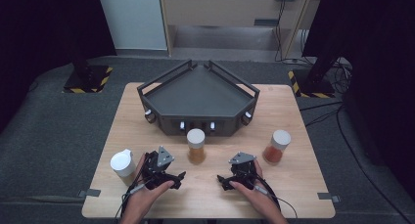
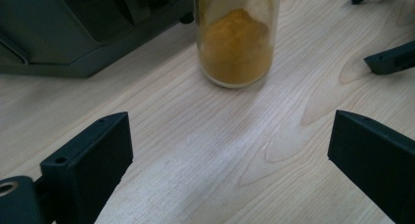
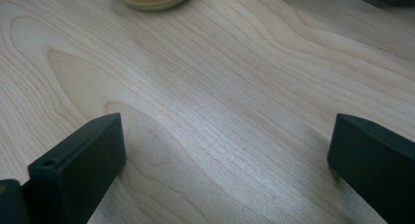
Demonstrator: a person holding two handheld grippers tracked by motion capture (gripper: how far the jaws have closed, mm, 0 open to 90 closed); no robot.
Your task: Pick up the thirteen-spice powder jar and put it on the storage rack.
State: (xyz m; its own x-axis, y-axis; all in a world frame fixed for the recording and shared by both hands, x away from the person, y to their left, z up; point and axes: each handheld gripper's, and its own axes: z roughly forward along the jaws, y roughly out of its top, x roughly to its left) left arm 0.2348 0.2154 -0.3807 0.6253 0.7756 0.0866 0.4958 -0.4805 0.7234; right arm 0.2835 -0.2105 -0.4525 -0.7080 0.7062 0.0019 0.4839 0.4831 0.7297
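Three white-capped jars stand in front of the dark tray: left jar, middle jar of yellow powder, right jar. Two grippers flank the middle jar, left gripper and right gripper, both with jaws spread wide, holding nothing.

Left gripper held low in the left hand, jaws spread wide with nothing between, right gripper held low in the right hand, jaws likewise wide, tips facing each other, well apart
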